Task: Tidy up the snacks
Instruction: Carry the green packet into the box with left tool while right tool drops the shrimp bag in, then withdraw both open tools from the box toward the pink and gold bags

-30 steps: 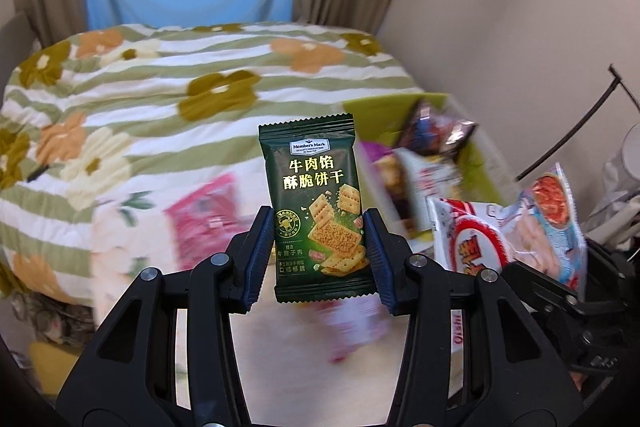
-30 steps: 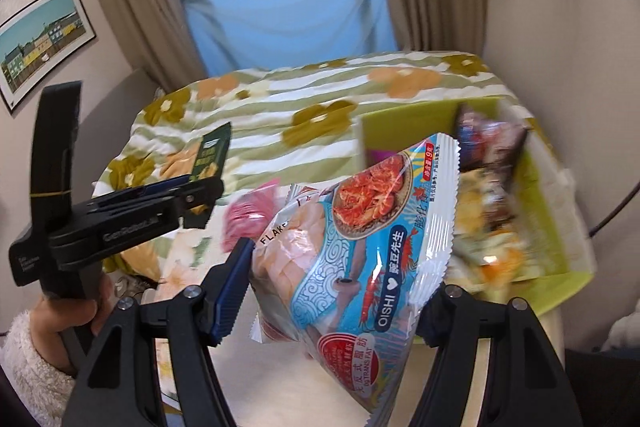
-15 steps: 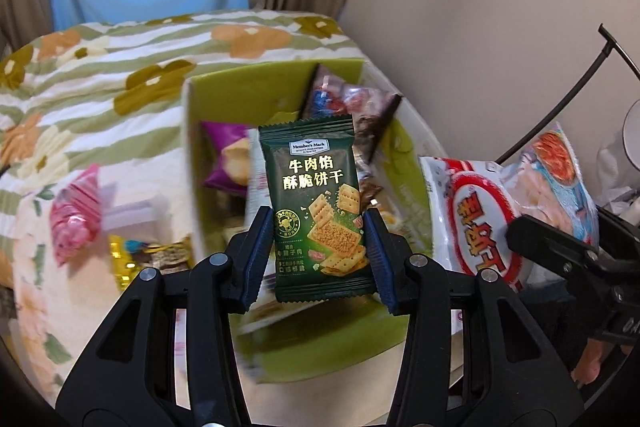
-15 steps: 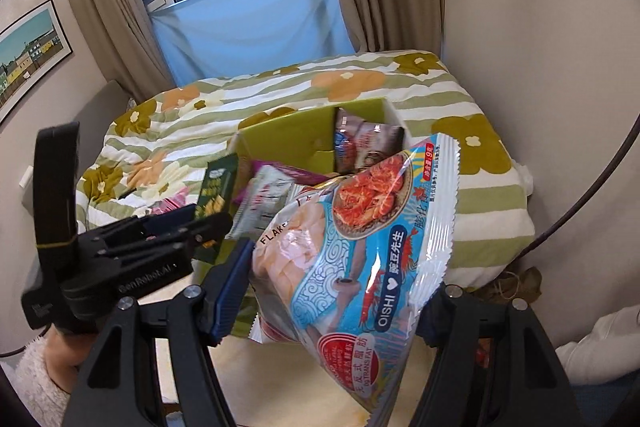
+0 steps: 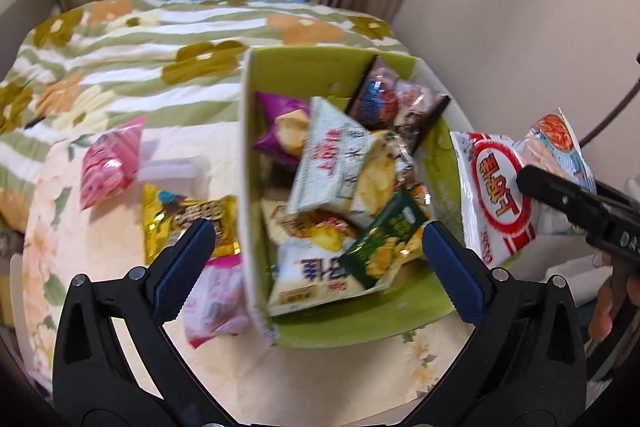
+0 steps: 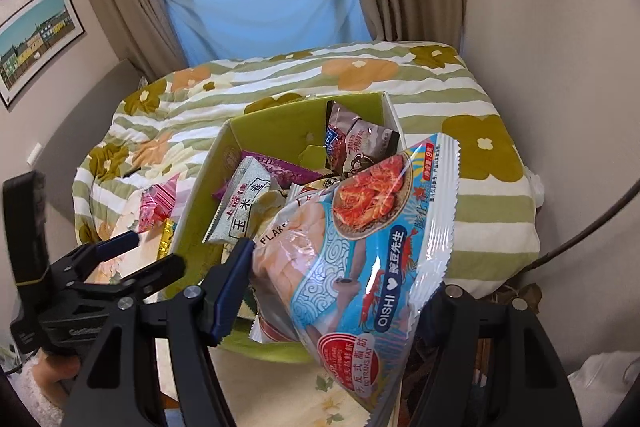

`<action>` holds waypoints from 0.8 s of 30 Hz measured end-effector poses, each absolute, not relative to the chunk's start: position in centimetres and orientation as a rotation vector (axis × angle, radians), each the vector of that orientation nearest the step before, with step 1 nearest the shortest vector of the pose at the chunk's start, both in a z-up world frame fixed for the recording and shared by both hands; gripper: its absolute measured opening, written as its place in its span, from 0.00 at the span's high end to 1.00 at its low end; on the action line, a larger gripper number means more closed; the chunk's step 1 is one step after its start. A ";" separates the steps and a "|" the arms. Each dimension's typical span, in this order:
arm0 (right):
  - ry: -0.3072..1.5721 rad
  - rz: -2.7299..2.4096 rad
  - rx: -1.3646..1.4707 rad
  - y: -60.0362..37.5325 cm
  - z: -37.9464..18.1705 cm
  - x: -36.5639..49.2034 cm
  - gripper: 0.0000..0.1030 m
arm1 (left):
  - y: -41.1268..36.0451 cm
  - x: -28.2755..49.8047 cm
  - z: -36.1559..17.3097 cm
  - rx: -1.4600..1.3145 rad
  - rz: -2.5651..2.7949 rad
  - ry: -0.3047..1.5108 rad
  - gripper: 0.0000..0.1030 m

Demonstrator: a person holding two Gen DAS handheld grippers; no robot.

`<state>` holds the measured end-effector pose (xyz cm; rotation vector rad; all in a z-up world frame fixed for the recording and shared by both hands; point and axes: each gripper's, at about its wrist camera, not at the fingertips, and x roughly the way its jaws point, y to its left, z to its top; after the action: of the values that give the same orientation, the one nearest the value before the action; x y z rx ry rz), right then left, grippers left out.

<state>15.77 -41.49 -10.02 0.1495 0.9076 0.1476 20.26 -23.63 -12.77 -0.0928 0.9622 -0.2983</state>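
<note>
Left gripper (image 5: pixel 316 267) fingers just opened wide, green cracker pack (image 5: pixel 386 243) dropped into box (image 5: pixel 360 331); right gripper (image 6: pixel 340 287) grips prawn-cracker bag (image 6: pixel 368 255) over box, next in

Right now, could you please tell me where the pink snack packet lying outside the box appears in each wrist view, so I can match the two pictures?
Left wrist view: the pink snack packet lies on the floral cloth at centre left, left of the green box.
Right wrist view: it shows at centre left, partly hidden behind the box's left wall, above the left gripper.
Shared landmark: the green box of snacks.
</note>
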 end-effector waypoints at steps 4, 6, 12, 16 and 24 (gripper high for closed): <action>0.934 0.195 0.144 -41.1 -10.3 17.5 0.37 | -22.2 20.2 -12.9 -0.114 -0.259 0.973 0.01; 0.941 0.219 0.146 -40.6 -10.4 18.1 0.37 | -21.9 20.3 -13.0 -0.121 -0.245 0.981 0.01; 0.977 0.258 0.179 -39.6 -11.2 19.6 0.16 | -21.4 20.5 -12.9 -0.106 -0.216 0.987 0.01; 0.936 0.234 0.178 -39.7 -11.6 19.2 0.01 | -21.2 20.2 -13.5 -0.096 -0.204 0.997 0.01; 0.928 0.216 0.189 -40.4 -12.1 18.4 0.01 | -20.8 19.7 -14.3 -0.106 -0.205 1.019 0.01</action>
<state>18.39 -40.43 -12.11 0.1886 0.9285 0.2164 19.66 -20.78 -14.31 -0.1060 1.0185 -0.2051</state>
